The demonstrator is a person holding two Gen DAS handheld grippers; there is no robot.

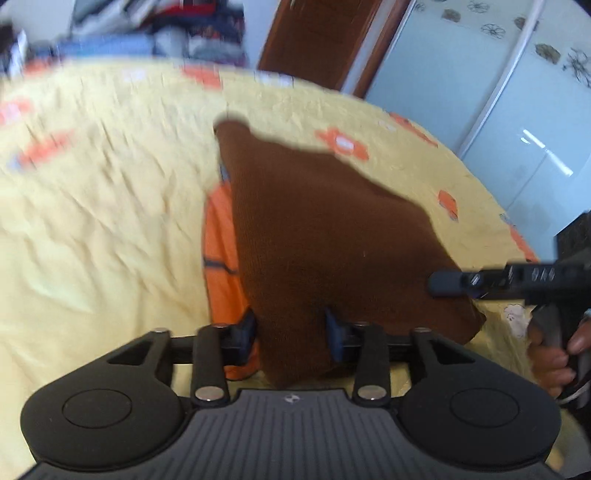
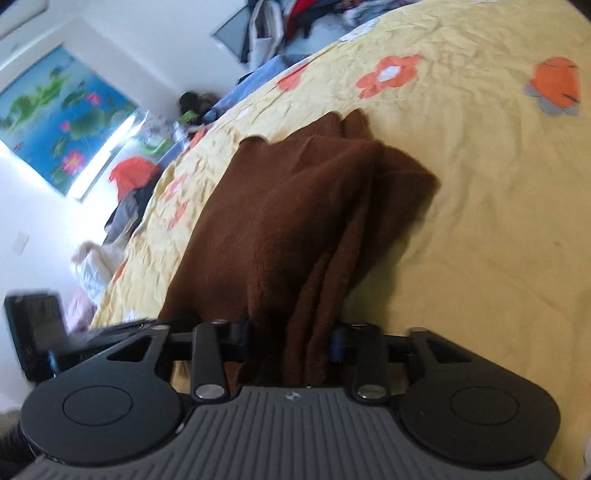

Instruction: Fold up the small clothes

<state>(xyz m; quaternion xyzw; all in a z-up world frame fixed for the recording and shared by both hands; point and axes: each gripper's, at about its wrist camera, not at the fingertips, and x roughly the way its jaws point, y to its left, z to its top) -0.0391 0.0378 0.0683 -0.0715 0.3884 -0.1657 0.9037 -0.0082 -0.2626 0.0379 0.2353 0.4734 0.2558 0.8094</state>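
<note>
A small brown knitted garment [image 1: 314, 229] hangs stretched above the yellow flowered bedsheet [image 1: 92, 221]. My left gripper [image 1: 291, 328] is shut on its near edge, with the cloth between the blue pads. My right gripper [image 2: 295, 339] is shut on another bunched edge of the same brown garment [image 2: 295, 206], whose folds trail away over the sheet [image 2: 480, 221]. The right gripper's black finger [image 1: 480, 282] shows at the right of the left wrist view, beside the garment's corner. The left gripper's body [image 2: 37, 332] shows at the left edge of the right wrist view.
An orange piece of clothing [image 1: 221, 266] lies on the bed under the brown garment. Piles of clothes [image 2: 288, 22] sit at the far side of the bed. A wooden door [image 1: 314, 40] and a pale wardrobe [image 1: 498, 110] stand beyond the bed's edge.
</note>
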